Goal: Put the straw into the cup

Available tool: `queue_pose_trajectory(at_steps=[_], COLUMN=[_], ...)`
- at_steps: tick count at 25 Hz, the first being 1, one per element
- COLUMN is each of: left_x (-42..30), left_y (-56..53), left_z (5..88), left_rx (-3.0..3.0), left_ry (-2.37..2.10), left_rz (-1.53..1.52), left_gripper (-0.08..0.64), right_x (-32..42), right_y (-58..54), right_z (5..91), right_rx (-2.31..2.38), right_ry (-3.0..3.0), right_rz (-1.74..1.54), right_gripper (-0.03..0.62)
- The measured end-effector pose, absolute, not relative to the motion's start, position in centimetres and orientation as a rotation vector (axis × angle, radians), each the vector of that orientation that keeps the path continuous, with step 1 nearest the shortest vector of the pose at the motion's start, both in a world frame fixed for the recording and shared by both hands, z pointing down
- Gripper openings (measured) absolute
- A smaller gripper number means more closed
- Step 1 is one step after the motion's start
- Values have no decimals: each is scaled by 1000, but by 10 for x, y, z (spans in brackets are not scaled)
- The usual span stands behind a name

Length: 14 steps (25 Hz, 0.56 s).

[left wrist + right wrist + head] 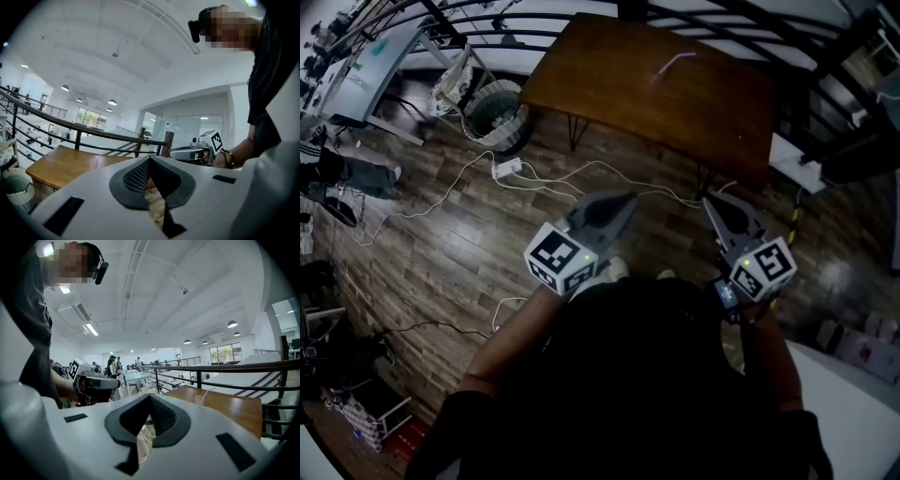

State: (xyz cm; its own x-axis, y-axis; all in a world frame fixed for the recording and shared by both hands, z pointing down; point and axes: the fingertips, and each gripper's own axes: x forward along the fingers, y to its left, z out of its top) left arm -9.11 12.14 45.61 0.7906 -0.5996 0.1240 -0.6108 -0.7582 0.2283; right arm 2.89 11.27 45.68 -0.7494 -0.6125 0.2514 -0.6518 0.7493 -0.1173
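A pink straw (pixel 675 62) shows on the brown wooden table (pixel 712 112) at the far side, slanting up from a small pale cup (pixel 654 79). In the right gripper view the cup (pixel 200 399) is tiny, with the straw (pixel 205 393) rising out of its top; I cannot tell how deep it sits. My left gripper (pixel 628 199) and right gripper (pixel 709 200) hang side by side over the wood floor, close to the person's body and well short of the table. Both are shut with nothing held. The left gripper (pixel 150 160) and right gripper (pixel 150 397) fill their own views.
A white woven basket (pixel 498 114) stands left of the table beside a bag. White cables and a power strip (pixel 508 169) trail over the floor between me and the table. Black railings (pixel 750 23) run behind the table. A white surface (pixel 853 403) lies at lower right.
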Motion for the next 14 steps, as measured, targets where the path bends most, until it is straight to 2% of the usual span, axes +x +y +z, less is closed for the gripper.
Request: queue_pose_trajectory(at_steps=[14], left_x=[-83], left_y=[120], left_z=[462], left_rx=[2718], left_ry=[-906], left_rz=[83], left_gripper=[6], right_x=[33], right_y=[111], right_z=[459], right_rx=[1034], right_ry=[-2753], right_rz=[343], right_gripper=[11])
